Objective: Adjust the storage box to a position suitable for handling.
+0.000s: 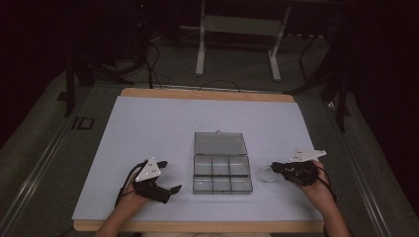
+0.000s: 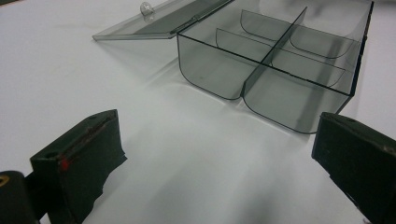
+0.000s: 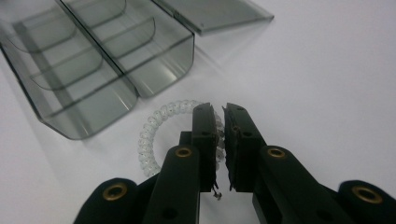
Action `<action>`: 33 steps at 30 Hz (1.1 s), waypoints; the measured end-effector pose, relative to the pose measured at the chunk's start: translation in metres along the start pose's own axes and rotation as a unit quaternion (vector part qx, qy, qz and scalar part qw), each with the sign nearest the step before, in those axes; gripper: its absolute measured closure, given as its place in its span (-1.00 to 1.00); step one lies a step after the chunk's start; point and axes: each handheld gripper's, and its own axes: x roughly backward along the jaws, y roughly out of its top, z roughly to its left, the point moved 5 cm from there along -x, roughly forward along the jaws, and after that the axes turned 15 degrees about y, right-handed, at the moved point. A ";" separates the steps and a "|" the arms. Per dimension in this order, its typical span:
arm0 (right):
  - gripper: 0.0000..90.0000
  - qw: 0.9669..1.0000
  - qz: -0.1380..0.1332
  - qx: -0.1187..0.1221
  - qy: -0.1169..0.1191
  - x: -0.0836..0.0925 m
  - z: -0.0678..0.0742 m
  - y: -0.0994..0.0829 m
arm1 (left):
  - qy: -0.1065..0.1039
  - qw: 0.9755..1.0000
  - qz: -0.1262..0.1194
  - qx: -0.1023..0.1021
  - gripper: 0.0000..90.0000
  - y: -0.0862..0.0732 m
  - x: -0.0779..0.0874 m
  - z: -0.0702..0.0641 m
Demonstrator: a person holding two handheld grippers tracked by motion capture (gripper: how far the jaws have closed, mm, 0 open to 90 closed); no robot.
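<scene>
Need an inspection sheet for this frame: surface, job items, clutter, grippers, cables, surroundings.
Surface: white sheet on a wooden table.
Job's things: clear compartment box, lid open and lying flat behind it, compartments look empty; clear coil hair tie on the sheet beside the box.
Clutter: nothing seen.
Grippers: left gripper open, holding nothing; right gripper jaws nearly together on the hair tie's coil.
Cables: one trails from each gripper; more lie on the floor beyond the table.
Surroundings: white frame stand, dark backdrop.
</scene>
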 end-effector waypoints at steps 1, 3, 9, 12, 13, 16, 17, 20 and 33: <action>0.85 1.000 -0.002 0.002 -0.001 0.002 0.000 0.002 | 0.001 1.000 -0.001 0.000 -0.95 0.000 0.000 0.000; 0.85 1.000 -0.005 0.005 0.001 0.005 0.002 0.007 | 0.000 1.000 -0.003 0.002 -0.95 0.000 0.000 0.001; 0.85 1.000 -0.017 0.019 0.006 0.014 0.006 0.026 | 0.000 1.000 -0.003 0.002 -0.95 0.000 0.000 0.001; 0.85 0.999 -0.019 0.028 0.011 0.015 0.009 0.035 | -0.001 1.000 -0.003 0.004 -0.95 0.000 0.001 0.001; 0.85 0.999 -0.019 0.030 0.012 0.015 0.010 0.038 | -0.001 1.000 -0.004 0.005 -0.95 0.000 0.001 0.001; 0.85 0.999 -0.020 0.041 0.014 0.017 0.015 0.048 | 0.001 1.000 -0.005 0.005 -0.95 0.000 0.001 0.001; 0.85 0.999 -0.021 0.045 0.015 0.018 0.016 0.051 | 0.002 1.000 -0.006 0.004 -0.95 0.000 0.001 0.001; 0.85 0.998 -0.026 0.057 0.020 0.019 0.021 0.061 | 0.003 1.000 -0.008 0.004 -0.95 0.000 0.001 0.001; 0.85 0.993 -0.038 0.089 0.065 0.006 0.040 0.088 | 0.003 1.000 -0.008 0.004 -0.95 0.000 0.001 0.001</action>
